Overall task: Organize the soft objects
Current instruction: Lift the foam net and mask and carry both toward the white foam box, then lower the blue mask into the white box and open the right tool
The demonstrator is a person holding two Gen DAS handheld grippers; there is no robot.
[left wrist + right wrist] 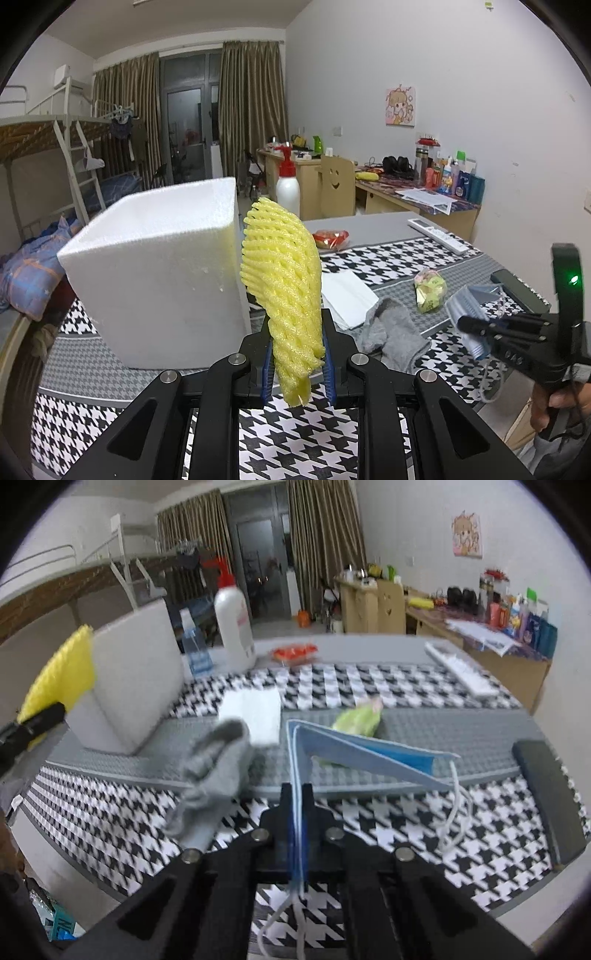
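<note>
Yellow foam net (284, 291): we hold it upright in the left gripper (297, 363), whose jaws are narrowed onto its lower end, just beside the white foam box (155, 273). We hold the blue face mask (354, 749) in the right gripper (296, 805), jaws fully closed on its folded edge, above the houndstooth tablecloth (369, 686). A grey sock (218, 764) lies nearby.
</note>
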